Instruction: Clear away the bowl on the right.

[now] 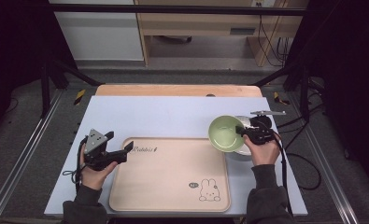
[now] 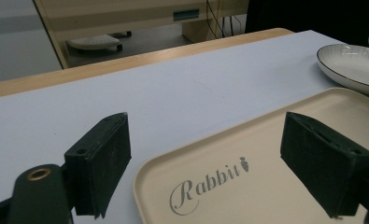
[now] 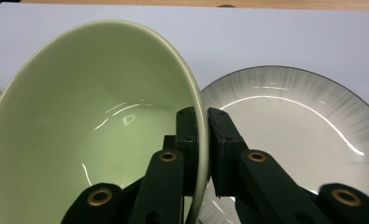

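Note:
A pale green bowl (image 1: 225, 133) (image 3: 93, 121) hangs tilted above the table at the right, its rim pinched by my right gripper (image 1: 244, 131) (image 3: 204, 135), which is shut on it. Under and behind the bowl lies a white plate with a dark rim (image 1: 244, 152) (image 3: 285, 116) (image 2: 355, 65). A beige tray (image 1: 170, 175) (image 2: 247, 186) printed with "Rabbit" and a bunny sits at the table's near middle. My left gripper (image 1: 119, 154) (image 2: 205, 163) is open over the tray's near left corner, with nothing between its jaws.
The tray and plate rest on a light blue-white mat (image 1: 173, 116) covering a wooden table (image 1: 177, 90). Black frame posts (image 1: 44, 79) stand at both sides. A cable (image 1: 285, 163) trails from the right gripper.

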`<move>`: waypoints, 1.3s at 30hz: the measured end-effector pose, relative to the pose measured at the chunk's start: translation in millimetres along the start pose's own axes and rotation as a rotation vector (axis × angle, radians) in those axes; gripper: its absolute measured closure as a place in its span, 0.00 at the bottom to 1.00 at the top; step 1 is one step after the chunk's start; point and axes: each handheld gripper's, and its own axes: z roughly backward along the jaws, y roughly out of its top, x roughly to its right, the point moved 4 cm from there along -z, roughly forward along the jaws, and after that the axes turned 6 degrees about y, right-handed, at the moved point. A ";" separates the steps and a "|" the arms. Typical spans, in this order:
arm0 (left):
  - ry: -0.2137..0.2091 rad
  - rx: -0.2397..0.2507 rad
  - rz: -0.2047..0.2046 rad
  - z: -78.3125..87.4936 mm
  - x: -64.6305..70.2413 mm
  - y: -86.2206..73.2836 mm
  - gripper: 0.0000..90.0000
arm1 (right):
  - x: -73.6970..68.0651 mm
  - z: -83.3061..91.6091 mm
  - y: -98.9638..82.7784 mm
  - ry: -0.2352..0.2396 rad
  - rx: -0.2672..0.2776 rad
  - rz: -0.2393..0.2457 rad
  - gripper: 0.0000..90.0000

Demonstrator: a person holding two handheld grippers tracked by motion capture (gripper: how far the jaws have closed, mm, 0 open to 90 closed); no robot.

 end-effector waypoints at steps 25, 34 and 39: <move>0.001 0.004 0.002 1.2 -0.2 0.9 0.17 | -54.6 -5.5 4.2 0.115 -0.007 0.124 0.93; 0.002 0.004 -0.001 1.7 -0.8 1.0 0.17 | -68.6 -8.8 6.9 0.131 -0.009 0.152 0.93; 0.003 0.005 0.000 1.8 -1.0 1.1 0.17 | -75.4 -12.6 7.7 0.147 -0.013 0.161 0.93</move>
